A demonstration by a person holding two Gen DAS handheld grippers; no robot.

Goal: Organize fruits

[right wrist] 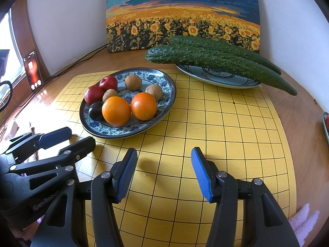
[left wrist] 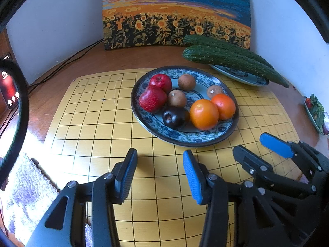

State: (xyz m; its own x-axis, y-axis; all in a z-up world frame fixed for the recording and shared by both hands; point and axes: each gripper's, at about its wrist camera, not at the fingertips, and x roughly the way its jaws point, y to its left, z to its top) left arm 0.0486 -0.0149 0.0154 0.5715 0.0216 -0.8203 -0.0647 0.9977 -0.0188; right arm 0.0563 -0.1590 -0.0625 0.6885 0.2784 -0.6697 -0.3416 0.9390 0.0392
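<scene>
Left gripper (left wrist: 160, 173) is hovering low over the yellow Go board (left wrist: 98, 135), jaws spread wide w/ nothing between the blue pads. Right gripper (right wrist: 164, 170) is hanging beside it over the same board, jaws also wide, gripping nothing. In the left wrist view the right gripper (left wrist: 265, 148) is showing just right of the left jaws; in the right wrist view the left gripper (right wrist: 67, 140) is sitting just left of the right jaws, its tips near the plate rim.

Straight ahead of the left jaws, & ahead-left of the right jaws, the blue-patterned fruit plate (left wrist: 156, 123) is resting on the board. Nothing is standing btwn jaws & plate. On it, nearest the jaws: two oranges (left wrist: 204, 114) (left wrist: 224, 106) touching each other, and a dark plum (left wrist: 173, 117) just left of them. Behind those, two red apples (left wrist: 153, 98) (left wrist: 161, 82) are touching, w/ three brown round fruits (left wrist: 176, 98) (left wrist: 186, 82) (left wrist: 214, 91) spread across the middle & far side; kind can't be told.

Farther, ahead-right of both jaws, a second plate (right wrist: 218, 78) is carrying two long cucumbers (right wrist: 216, 63) (right wrist: 222, 47) lying side by side, overhanging both rims.

At the far wall a sunflower painting (right wrist: 183, 20) is leaning upright, cables (left wrist: 67, 61) trailing left of it. Far left of the right jaws a lit phone (right wrist: 33, 72) is standing on the wooden table (right wrist: 304, 123). At the right edge another dish w/ veg (left wrist: 314, 111) is partly showing.
</scene>
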